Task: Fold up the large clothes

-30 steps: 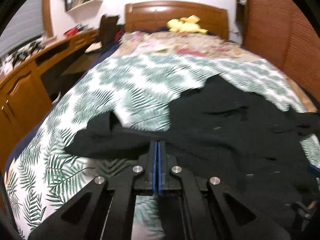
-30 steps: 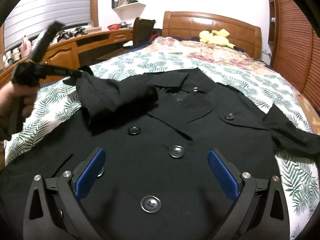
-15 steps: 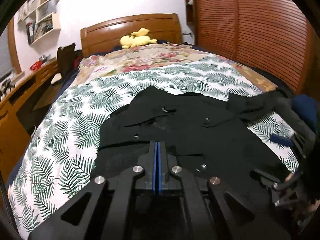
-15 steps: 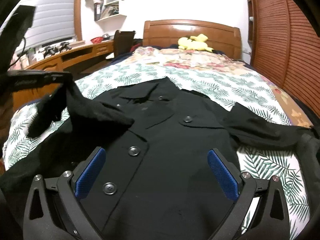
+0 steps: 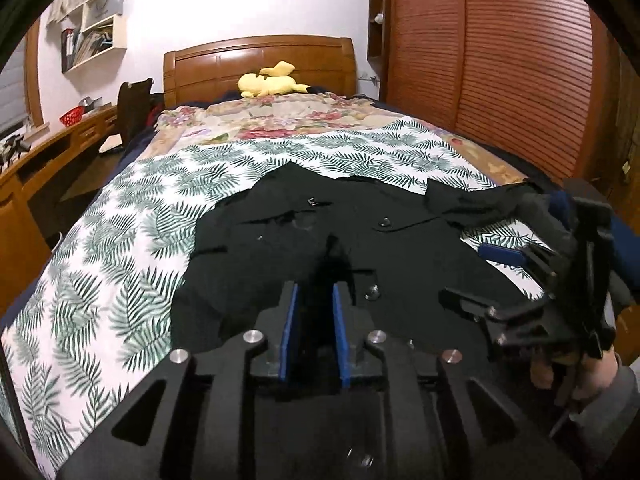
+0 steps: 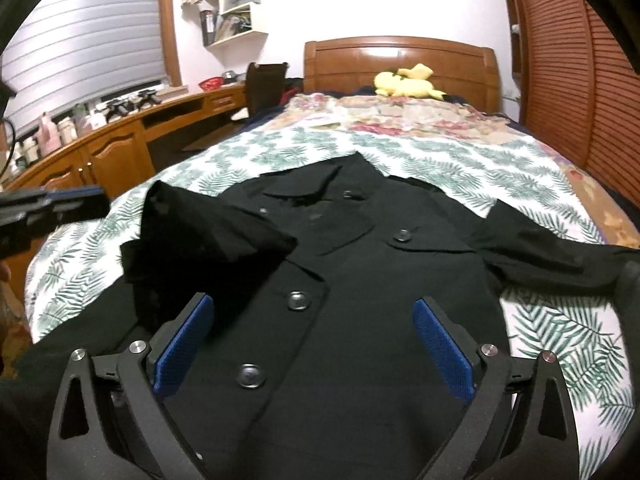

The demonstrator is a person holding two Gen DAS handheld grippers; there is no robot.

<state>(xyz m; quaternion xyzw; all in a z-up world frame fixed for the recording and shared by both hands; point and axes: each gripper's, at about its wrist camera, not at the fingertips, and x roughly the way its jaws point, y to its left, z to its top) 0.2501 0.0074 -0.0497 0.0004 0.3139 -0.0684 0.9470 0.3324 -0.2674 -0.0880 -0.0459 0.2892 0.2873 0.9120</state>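
**Black Coat Spread on Bed, Left Sleeve Folded Across the Chest**

The black coat [image 6: 360,280] lay front side up on the leaf-print bedspread [image 6: 460,168], collar toward the wooden headboard [image 6: 400,60]. In the right wrist view, the sleeve on the picture's left [image 6: 208,240] was folded inward over the chest panel, while the other sleeve [image 6: 540,248] extended outward toward the bed's edge on the picture's right. Several round buttons [image 6: 297,301] were visible down the front.

The left gripper [image 5: 314,312] was positioned over the lower part of the coat. Its jaws had just been opening and stood at a narrow gap. Dark fabric showed in that gap, but it could not be determined whether it lay between the blue pads [image 5: 289,332] or beneath them; the pads did not appear to press on it.

The right gripper [image 6: 316,344] was held above the coat's front with its jaws wide apart and nothing between them. In the left wrist view it appeared at the right edge, carried by a hand [image 5: 592,376] in a grey sleeve.

A yellow plush toy [image 6: 406,82] rested against the headboard. A wooden desk [image 6: 120,140] ran along the wall beside the bed.
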